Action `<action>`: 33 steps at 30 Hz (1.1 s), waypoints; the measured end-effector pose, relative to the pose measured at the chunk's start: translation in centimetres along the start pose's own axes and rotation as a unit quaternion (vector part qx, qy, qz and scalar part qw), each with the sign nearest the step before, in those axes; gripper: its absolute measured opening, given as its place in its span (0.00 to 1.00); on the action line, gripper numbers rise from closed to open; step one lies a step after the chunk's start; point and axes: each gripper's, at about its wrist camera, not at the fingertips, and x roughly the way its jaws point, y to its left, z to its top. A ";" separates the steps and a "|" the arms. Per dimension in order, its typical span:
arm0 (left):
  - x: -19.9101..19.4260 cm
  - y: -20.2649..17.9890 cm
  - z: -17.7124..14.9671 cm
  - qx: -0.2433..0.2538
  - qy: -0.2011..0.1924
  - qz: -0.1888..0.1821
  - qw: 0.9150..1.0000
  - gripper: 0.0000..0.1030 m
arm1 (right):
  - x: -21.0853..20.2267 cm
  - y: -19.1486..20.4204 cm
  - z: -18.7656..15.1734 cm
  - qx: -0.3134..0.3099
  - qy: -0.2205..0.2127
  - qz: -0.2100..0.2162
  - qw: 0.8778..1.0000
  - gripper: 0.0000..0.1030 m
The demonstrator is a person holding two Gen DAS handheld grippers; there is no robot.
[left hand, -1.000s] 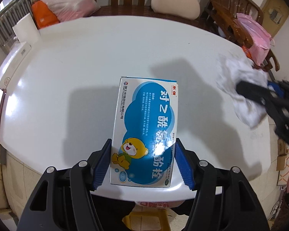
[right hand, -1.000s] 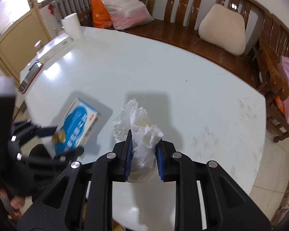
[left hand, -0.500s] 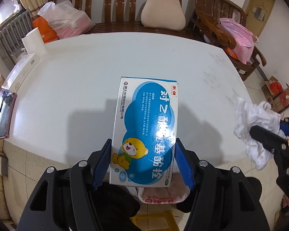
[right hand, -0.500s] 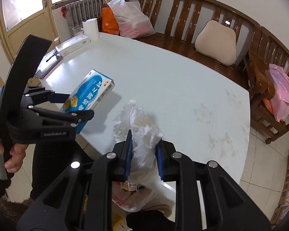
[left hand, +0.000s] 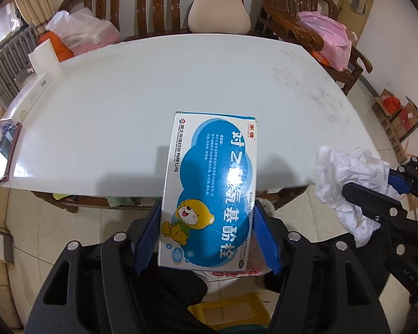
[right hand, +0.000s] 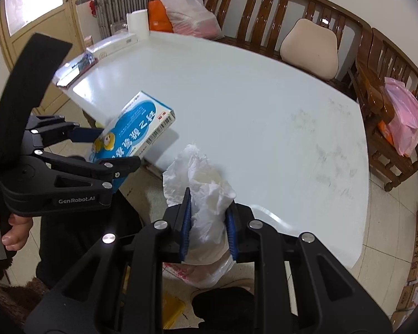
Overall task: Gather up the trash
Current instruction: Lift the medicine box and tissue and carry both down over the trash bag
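The left hand-held gripper (left hand: 207,236) was clamped on the blue medicine box (left hand: 210,192) and the right hand-held gripper (right hand: 209,232) on the crumpled tissue (right hand: 206,194), both beyond the near edge of the surface (right hand: 237,105), so either could slip to the floor if released before it hung over the plastic bag (right hand: 209,274) below.

Your two grippers are close side by side near the lower edge of the table (left hand: 131,89). The big white top has room in the middle of the frame. At the upper left, a paper roll (left hand: 43,58), a flat white box (left hand: 28,97) and a phone (left hand: 4,150) crowd that edge. A wooden bench (left hand: 158,5) blocks the far side.
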 end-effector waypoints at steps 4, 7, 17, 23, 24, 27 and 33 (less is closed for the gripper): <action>0.5 -0.2 -1.6 0.004 0.009 -0.005 1.000 0.60 | 0.7 1.0 -1.5 0.000 0.010 0.002 1.000 0.21; 0.7 -0.4 -2.5 0.014 0.008 0.006 1.000 0.59 | 1.0 1.6 -2.2 -0.003 0.014 0.001 1.000 0.21; 3.1 -0.7 -4.3 0.020 0.042 -0.019 0.999 0.41 | 4.1 2.0 -5.2 0.009 0.050 0.007 0.999 0.21; 5.0 -0.1 -4.9 0.014 0.054 -0.035 0.998 0.41 | 8.0 1.7 -7.3 0.010 0.078 0.006 0.997 0.21; 5.1 -0.1 -4.9 0.014 0.053 -0.038 0.998 0.41 | 8.9 1.7 -7.8 0.012 0.085 0.008 0.996 0.21; 5.8 -0.2 -4.9 0.020 0.053 -0.040 0.998 0.41 | 11.5 1.2 -8.9 0.033 0.104 0.023 0.994 0.21; 7.7 -1.6 -4.8 0.040 0.068 -0.041 0.996 0.41 | 14.9 -0.1 -10.4 0.053 0.131 0.026 0.990 0.21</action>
